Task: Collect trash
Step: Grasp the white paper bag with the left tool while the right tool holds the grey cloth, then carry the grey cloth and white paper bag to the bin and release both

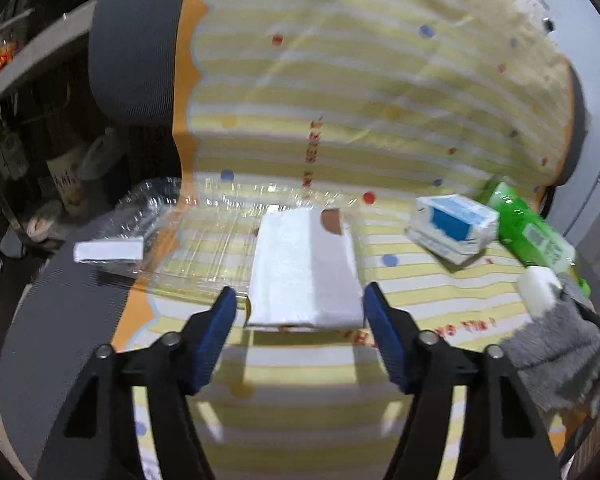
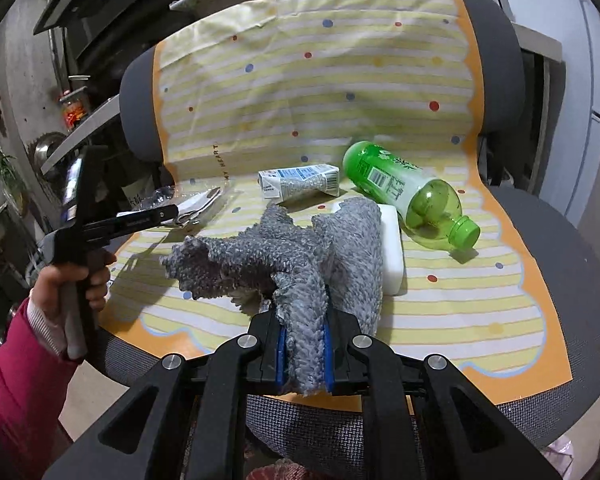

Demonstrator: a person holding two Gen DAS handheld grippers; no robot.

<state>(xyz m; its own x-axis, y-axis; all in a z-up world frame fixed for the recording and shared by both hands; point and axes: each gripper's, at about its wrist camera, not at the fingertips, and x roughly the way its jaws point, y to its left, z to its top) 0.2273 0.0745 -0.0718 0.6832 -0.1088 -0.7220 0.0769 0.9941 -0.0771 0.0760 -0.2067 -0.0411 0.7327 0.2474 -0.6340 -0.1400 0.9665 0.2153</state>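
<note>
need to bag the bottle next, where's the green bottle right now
The green bottle lies on its side on the chair's striped cover, right of the small carton and just behind the white block, cap toward the seat's front right.

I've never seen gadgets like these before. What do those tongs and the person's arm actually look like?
Both tongs, left and right, are black plastic scissor-like frames with silver rivets and blue pads lining the fingers. The left has a pistol-style handle. The person wears a pink sleeve with a pale cuff.
</note>
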